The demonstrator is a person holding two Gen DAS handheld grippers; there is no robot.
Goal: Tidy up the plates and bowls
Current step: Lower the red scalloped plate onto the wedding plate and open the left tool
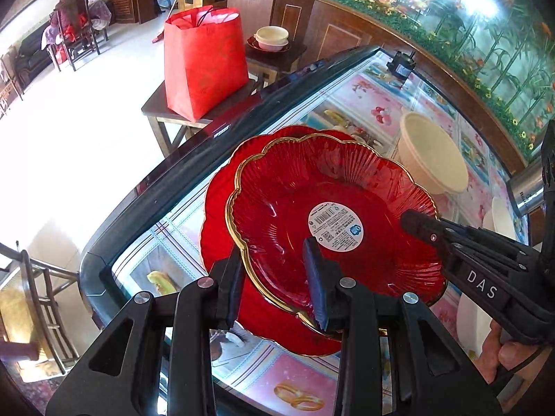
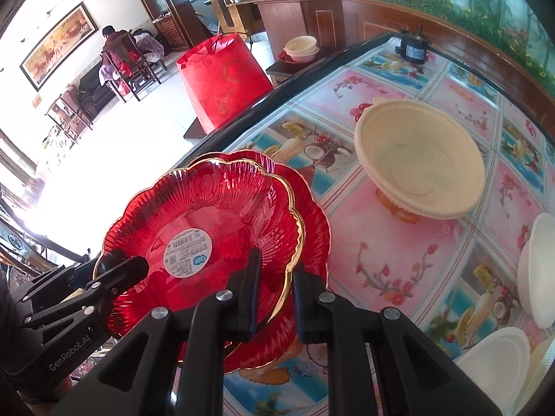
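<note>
Two claws pinch one gold-rimmed red plate (image 1: 333, 222) from opposite rims above a second red plate (image 1: 222, 208) on the fruit-print worktop (image 2: 399, 242): left claw (image 1: 277, 284) closed on the near rim, right claw (image 2: 274, 291) likewise, cream bowl (image 2: 419, 159) lying nearby.

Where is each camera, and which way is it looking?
Left wrist: sits on the left gripper, looking along its fingers at the red plate; the right gripper shows too.
Right wrist: sits on the right gripper, facing that plate; the left gripper shows.
Both share the plate and cream bowl.
</note>
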